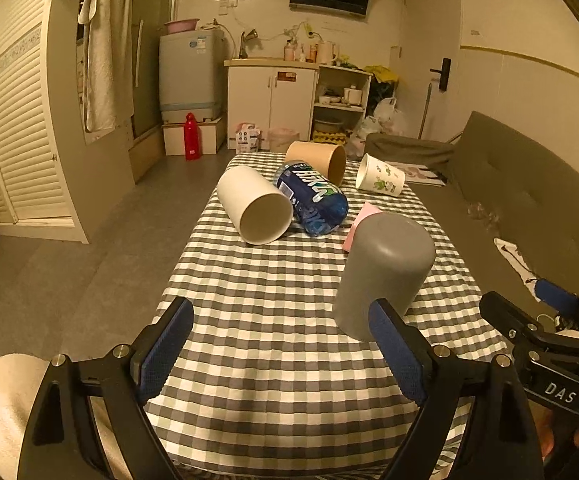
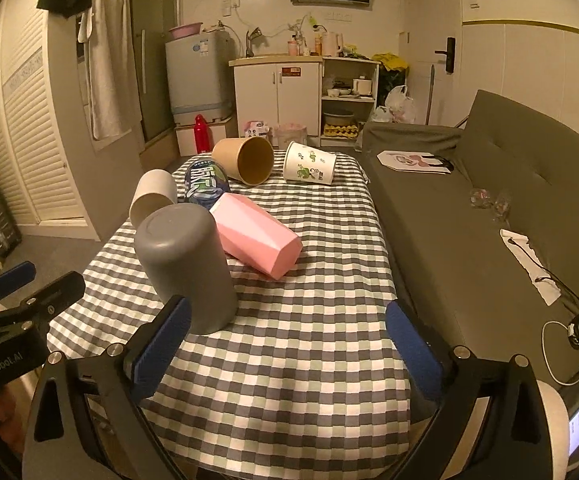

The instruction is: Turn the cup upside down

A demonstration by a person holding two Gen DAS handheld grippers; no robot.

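The grey cup (image 1: 385, 272) (image 2: 187, 268) is seen standing mouth-down on the checked cloth (image 1: 273, 280) (image 2: 309, 300), near the table's front edge and just in front of the pink cup (image 2: 255, 234). The left gripper (image 1: 281, 344) and right gripper (image 2: 287, 344) are both held wide apart, with nothing gripped. Further back, a white cup (image 1: 255, 210), bottle (image 1: 313, 198), brown cup (image 1: 317, 160) and printed cup (image 1: 379, 176) are seen lying on their sides.

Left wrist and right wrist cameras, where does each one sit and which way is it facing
Left wrist: on the left gripper, facing down the checked table toward the kitchen; own open fingers show, right gripper at the edge.
Right wrist: on the right gripper, same heading, sofa alongside; open fingers show.
Shared: upside-down grey cup, pink cup.
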